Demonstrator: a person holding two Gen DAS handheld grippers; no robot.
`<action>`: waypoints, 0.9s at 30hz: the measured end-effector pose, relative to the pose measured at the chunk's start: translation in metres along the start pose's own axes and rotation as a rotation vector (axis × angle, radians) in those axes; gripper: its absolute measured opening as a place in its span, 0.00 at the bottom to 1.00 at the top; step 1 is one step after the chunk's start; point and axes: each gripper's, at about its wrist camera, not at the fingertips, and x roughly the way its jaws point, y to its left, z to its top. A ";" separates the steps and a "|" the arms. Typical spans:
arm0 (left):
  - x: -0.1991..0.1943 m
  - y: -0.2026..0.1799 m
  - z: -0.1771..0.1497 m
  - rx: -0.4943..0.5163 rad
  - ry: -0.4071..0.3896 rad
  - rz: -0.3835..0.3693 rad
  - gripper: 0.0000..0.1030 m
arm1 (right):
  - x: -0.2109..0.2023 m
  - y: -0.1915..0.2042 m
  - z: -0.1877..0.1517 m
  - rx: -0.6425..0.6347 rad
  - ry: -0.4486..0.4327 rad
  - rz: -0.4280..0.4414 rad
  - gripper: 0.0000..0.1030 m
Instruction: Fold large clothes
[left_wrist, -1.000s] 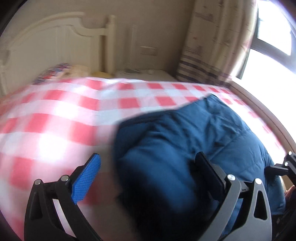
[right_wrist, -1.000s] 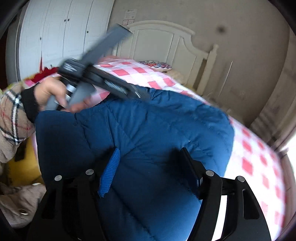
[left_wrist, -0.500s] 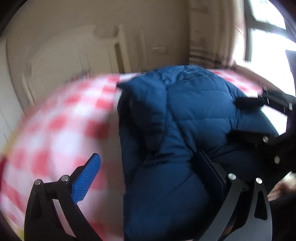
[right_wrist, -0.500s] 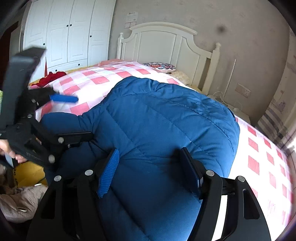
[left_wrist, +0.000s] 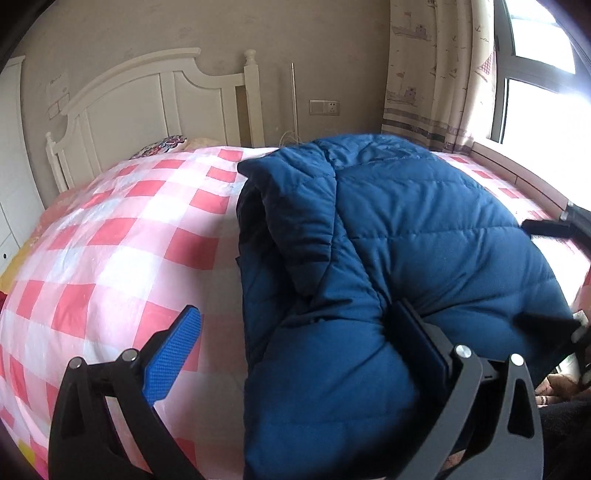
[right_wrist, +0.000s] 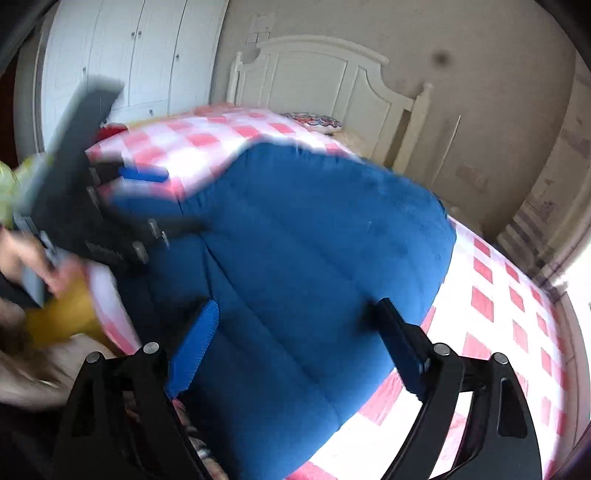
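Note:
A blue quilted puffer jacket (left_wrist: 399, 258) lies folded in a thick bundle on the red-and-white checked bedspread (left_wrist: 122, 236). My left gripper (left_wrist: 295, 343) is open over the jacket's near left edge, with its right finger pressing into the fabric. My right gripper (right_wrist: 295, 332) is open and empty over the jacket (right_wrist: 314, 258) near the bed's foot. The left gripper also shows blurred in the right wrist view (right_wrist: 122, 199), and the right gripper shows at the right edge of the left wrist view (left_wrist: 565, 229).
A white headboard (left_wrist: 147, 107) and a patterned pillow (left_wrist: 162, 146) stand at the far end of the bed. A curtain and window (left_wrist: 517, 74) are on the right. White wardrobes (right_wrist: 140, 55) are at the left. A yellow item (right_wrist: 62, 317) lies by the bed's corner.
The left gripper has swung back over the jacket's left side and steadied. The right gripper has shifted a little; both stay open.

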 end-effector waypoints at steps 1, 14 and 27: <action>0.000 0.000 0.000 0.001 -0.001 0.002 0.98 | 0.002 -0.003 -0.002 0.023 -0.007 0.014 0.82; -0.001 0.013 0.007 -0.037 0.054 -0.080 0.98 | -0.045 -0.075 0.012 0.361 -0.158 0.119 0.84; 0.007 0.022 -0.009 -0.119 0.037 -0.126 0.98 | 0.012 -0.001 0.002 0.023 -0.018 0.015 0.88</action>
